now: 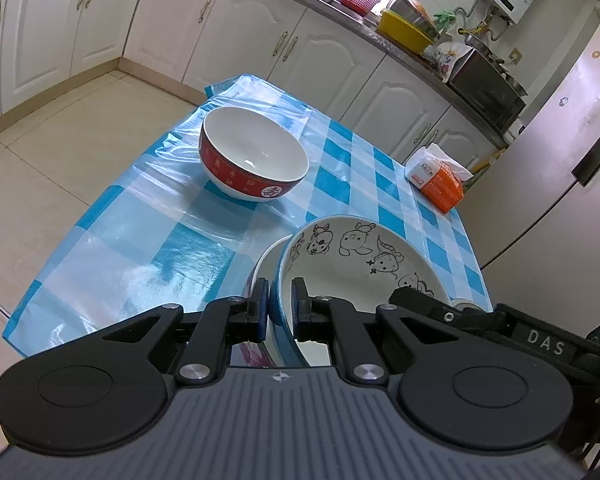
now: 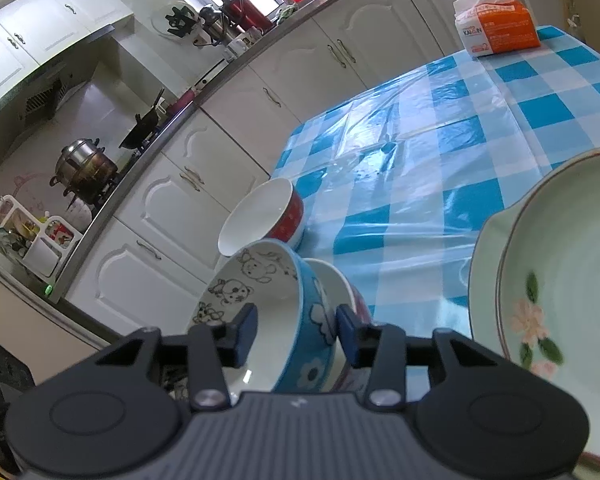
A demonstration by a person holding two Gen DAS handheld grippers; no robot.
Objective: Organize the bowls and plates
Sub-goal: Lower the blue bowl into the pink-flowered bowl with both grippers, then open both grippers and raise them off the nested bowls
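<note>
Bowls first: blue cartoon bowl (image 1: 364, 264) sits tilted at the near edge of the counter (image 1: 148, 240), nested in or leaning on a white bowl (image 1: 260, 268) at its 9 o'clock; can't tell which. In the right wrist view that white bowl is at the blue bowl's 3 o'clock.

Left gripper (image 1: 281, 306): narrow, clamped on the blue bowl's rim, one pad inside the wall, one outside.

Right gripper (image 2: 297, 334): part open, straddling the same bowl's wall on the opposite side. Both pads stand clear of the wall with visible gaps, so no grip there. In the left wrist view its black body shows at 3 o'clock of the bowl.

Red-banded bowl (image 1: 252, 154): upright, empty, alone on the checked cloth, at 11 o'clock from the blue bowl, well apart from it.

Green floral plates (image 2: 560, 308): stacked, at 3 o'clock in the right wrist view, near the blue bowl but not touching. At least two rims visible.

Tissue pack (image 1: 438, 178): orange and white, at the far right corner of the counter, 1 o'clock from the blue bowl.
</note>
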